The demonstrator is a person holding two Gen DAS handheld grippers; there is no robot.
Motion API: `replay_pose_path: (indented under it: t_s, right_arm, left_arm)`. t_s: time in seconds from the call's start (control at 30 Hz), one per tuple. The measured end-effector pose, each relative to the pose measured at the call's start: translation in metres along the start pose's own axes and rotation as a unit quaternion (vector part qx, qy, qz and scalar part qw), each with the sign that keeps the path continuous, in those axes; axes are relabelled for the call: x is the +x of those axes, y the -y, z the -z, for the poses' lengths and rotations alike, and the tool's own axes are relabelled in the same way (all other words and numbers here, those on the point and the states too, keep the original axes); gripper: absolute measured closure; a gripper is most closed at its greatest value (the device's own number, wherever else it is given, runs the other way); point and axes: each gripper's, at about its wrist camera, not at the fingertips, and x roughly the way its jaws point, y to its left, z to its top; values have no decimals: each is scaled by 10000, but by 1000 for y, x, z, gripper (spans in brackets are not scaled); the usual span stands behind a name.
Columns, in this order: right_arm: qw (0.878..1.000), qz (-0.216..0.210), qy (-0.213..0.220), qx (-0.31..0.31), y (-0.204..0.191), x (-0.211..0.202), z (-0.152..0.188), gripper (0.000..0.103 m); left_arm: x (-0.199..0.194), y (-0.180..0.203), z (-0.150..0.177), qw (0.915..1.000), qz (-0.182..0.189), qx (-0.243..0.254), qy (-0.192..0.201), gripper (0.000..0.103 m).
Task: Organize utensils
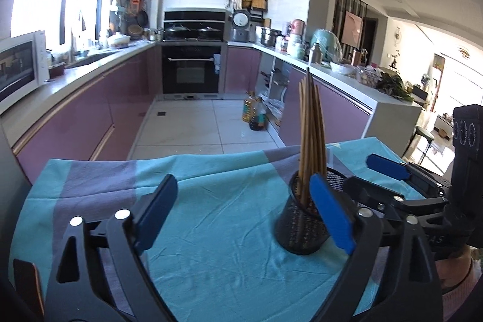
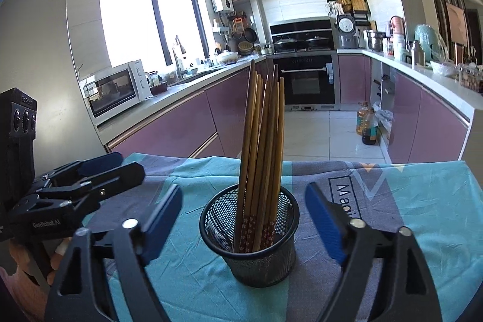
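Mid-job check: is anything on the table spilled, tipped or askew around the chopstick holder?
Nothing stands out. The black mesh holder stands upright on the blue cloth, with the chopsticks bunched inside, leaning slightly. No loose utensils show on the cloth, which is only wrinkled. Both the left gripper and right gripper are open and empty.

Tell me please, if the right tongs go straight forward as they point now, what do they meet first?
Probably the black mesh cup holding the chopsticks. It stands centred between the open right tongs, on the cloth; exact depth is unclear.
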Motion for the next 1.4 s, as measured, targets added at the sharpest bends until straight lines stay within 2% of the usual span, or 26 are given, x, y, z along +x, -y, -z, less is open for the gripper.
replay_pose_path:
  t_s: [0.13,0.27,0.5,0.97,1.4]
  right_arm:
    - [9999,52,130,-31,-5,-8,7,7]
    - [9997,128,176,-111,-12,-12,14,7]
    - [9988,281,336,-202,-19,-19,19,7]
    - [9961,439,707,-299,-32,-37,27,7]
    - [9947,511,812,-377,-43,-43,34,7]
  left_arm:
    - [-18,-11,10,9994,-258,26,227,6]
    - [-31,-10,20,9974,-570,103,429,6]
    - [-52,-19,30,9942,-837,-30,671,6]
    - [-90,-30,50,9883,-1119,-156,1023,6]
    - [-104,-30,57,9847,-1282,-173,1164,6]
